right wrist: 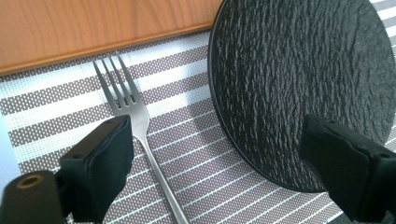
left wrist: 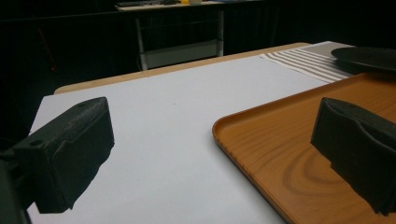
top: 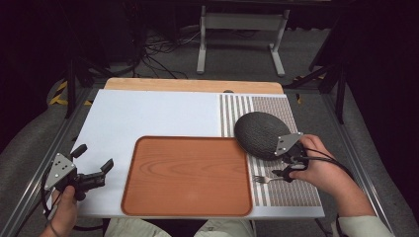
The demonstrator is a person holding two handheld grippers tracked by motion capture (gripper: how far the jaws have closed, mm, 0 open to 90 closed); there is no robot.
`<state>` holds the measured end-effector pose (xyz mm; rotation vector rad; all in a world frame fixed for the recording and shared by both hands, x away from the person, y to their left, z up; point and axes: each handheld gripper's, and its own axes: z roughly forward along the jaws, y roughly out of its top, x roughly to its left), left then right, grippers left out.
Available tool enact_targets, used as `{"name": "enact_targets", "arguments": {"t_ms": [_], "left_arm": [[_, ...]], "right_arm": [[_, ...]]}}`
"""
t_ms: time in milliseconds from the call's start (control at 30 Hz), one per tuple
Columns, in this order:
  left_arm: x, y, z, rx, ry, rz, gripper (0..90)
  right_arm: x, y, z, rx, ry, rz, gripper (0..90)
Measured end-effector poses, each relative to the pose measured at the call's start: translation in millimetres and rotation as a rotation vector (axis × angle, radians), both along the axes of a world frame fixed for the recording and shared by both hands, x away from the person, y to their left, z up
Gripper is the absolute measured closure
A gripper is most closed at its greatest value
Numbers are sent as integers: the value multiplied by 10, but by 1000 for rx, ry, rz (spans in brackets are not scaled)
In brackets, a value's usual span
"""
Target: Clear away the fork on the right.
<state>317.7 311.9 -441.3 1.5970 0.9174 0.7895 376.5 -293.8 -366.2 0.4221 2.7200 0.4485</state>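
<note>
Bare white mat (top: pixel 148 116) lies open; tray (top: pixel 188 175), plate (top: pixel 259 133) and fork (top: pixel 264 179) crowd the right.

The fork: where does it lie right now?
The fork lies on the striped placemat at the table's right, between the wooden tray and the right gripper, just below the black plate.

text: none legible | labels: none | far background dim, perhaps unreadable
</note>
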Motion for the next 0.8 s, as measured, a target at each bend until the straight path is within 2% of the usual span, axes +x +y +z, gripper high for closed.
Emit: {"name": "enact_targets", "arguments": {"t_ms": [67, 167, 267, 500, 600, 800], "left_arm": [[-1, 0, 1, 2, 1, -1, 1], [-1, 1, 1, 3, 1, -1, 1], [2, 1, -2, 0, 1, 0, 1], [3, -7, -5, -1, 2, 0, 1], [4, -5, -6, -3, 1, 0, 1], [5, -2, -7, 3, 5, 0, 1]], "right_arm": [[14, 15, -7, -10, 9, 25, 136], [17, 21, -24, -18, 15, 31, 149], [24, 28, -80, -33, 51, 61, 188], [32, 37, -165, -82, 115, 91, 252], [48, 45, -210, -131, 159, 121, 306], [75, 69, -308, -204, 214, 152, 379]]}}
